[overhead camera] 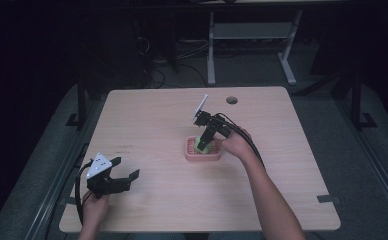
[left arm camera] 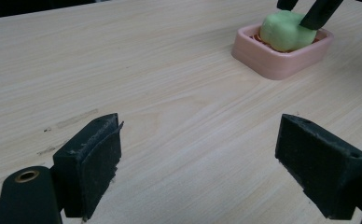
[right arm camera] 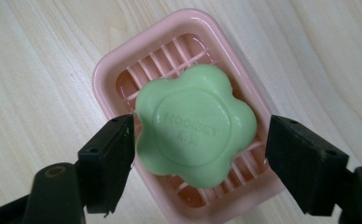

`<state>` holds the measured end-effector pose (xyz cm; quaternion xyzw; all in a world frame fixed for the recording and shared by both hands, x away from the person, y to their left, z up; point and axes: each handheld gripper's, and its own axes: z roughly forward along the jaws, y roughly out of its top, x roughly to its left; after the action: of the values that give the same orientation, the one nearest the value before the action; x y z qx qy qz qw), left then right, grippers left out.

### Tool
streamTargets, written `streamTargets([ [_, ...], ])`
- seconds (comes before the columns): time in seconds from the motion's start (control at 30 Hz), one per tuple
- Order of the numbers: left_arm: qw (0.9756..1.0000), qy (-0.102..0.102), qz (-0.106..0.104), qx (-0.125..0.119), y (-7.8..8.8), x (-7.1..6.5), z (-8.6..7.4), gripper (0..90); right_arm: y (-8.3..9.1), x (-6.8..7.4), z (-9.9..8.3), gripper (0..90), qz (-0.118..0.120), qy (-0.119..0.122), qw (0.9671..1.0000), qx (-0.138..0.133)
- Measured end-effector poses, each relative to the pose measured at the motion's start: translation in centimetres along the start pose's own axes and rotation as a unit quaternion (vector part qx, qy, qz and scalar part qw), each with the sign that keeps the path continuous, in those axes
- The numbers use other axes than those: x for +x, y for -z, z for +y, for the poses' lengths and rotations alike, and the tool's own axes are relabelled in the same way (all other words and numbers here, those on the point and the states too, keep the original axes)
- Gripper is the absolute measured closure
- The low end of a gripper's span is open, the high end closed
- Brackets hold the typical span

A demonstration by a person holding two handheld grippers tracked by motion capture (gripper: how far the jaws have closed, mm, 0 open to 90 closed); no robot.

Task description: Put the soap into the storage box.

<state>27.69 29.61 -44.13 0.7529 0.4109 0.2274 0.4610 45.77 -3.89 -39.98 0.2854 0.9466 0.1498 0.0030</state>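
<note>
A green flower-shaped soap bar [right arm camera: 195, 126] lies in a pink slatted soap dish [right arm camera: 109, 74] near the middle of the table. My right gripper [right arm camera: 202, 154] points down over the dish, open, one jaw on each side of the soap. Its left jaw touches the soap's edge, and a small gap shows at the right jaw. In the high view the right gripper [overhead camera: 204, 142] stands over the soap [overhead camera: 200, 145] and dish [overhead camera: 202, 157]. My left gripper [overhead camera: 126, 168] is open and empty near the front left; its own view [left arm camera: 198, 158] looks toward the dish [left arm camera: 281, 65] and soap [left arm camera: 284, 30].
The light wooden table [overhead camera: 157, 125] has a round cable hole [overhead camera: 232, 100] near its far edge. A white desk frame [overhead camera: 211, 50] stands on the floor behind. Dark surroundings border the table on both sides.
</note>
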Motion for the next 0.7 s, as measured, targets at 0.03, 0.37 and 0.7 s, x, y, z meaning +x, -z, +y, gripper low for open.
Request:
streamTargets([
  [0.03,1.0,0.0,0.0,0.0,0.0,0.0,0.0,14.0,0.2,0.0,-0.1,23.7,-0.002,0.002,1.0,-0.004],
  [0.37,1.0,-0.005,0.001,0.004,0.1,0.0,0.0,14.1,1.2,-0.2,-1.0,23.7,-0.002,-0.002,0.9999,-0.015],
  [0.7,1.0,-0.006,0.001,0.006,-0.1,0.0,-0.1,14.1,2.3,-0.7,-2.1,23.7,-0.004,-0.01,0.9996,-0.028],
])
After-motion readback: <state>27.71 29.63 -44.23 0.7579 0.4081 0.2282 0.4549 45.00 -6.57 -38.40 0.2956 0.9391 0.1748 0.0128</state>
